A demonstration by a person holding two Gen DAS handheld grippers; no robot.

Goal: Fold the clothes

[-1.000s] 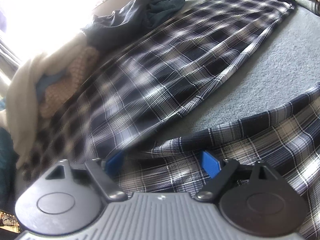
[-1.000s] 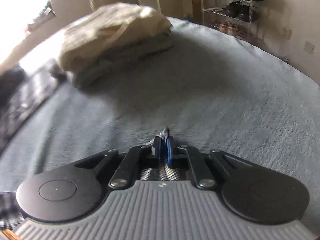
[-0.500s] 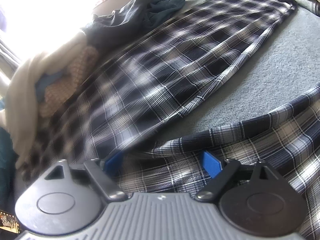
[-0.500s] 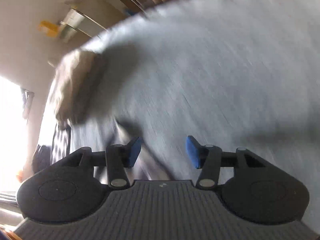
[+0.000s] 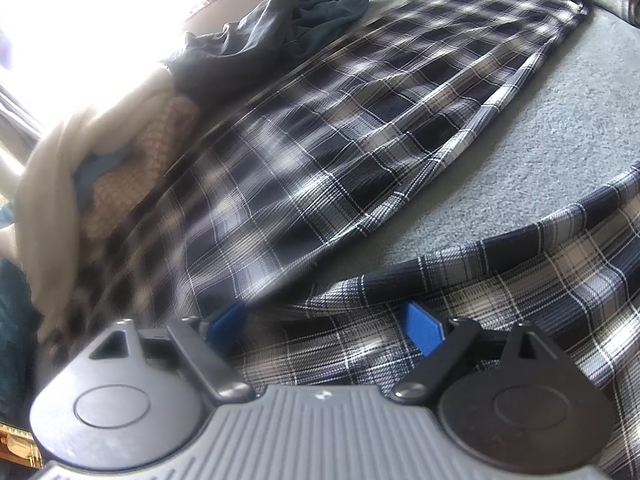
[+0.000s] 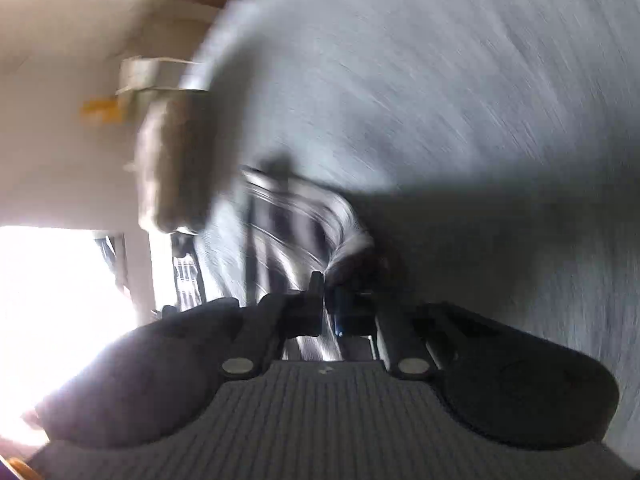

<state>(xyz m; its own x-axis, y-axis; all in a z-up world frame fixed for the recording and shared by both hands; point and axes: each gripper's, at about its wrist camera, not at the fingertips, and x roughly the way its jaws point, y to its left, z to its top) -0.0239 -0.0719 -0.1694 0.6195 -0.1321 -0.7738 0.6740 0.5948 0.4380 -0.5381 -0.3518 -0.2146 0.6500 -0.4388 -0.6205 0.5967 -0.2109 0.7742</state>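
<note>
Lying flat on the grey bed (image 5: 540, 152), plaid trousers (image 5: 360, 140) spread from near left to far right. Left tongs (image 5: 326, 322) released, blue pads wide apart over near plaid cloth. Right tongs (image 6: 328, 300) clenched on a plaid fold; view blurred. Dark clothes (image 5: 272, 36) heaped far left.

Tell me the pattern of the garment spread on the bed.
The garment is plaid: navy, white and grey checks. It shows best in the left wrist view.
</note>
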